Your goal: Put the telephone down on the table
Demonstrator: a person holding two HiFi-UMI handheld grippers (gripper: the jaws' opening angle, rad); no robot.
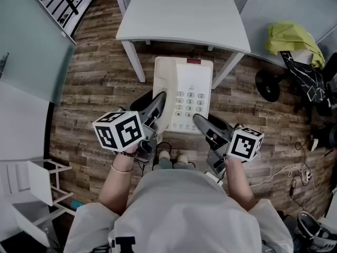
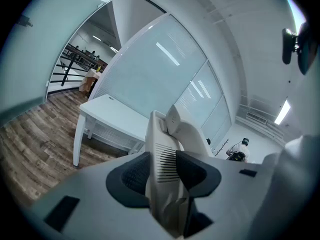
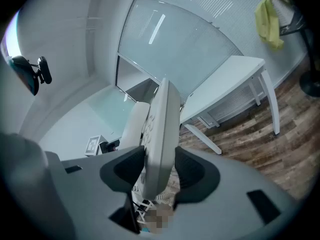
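A cream push-button telephone hangs in the air above the wooden floor, just in front of a white table. My left gripper is shut on its left edge, the handset side. My right gripper is shut on its lower right edge. In the left gripper view the telephone stands edge-on between the two dark pads, with the white table beyond it. In the right gripper view the telephone is likewise clamped edge-on between the pads, and the table lies ahead to the right.
A yellow-green cloth lies over dark gear at the right, beside a round black base. Cables trail over the floor at the lower right. A white rack stands at the lower left. Glass partitions run behind the table.
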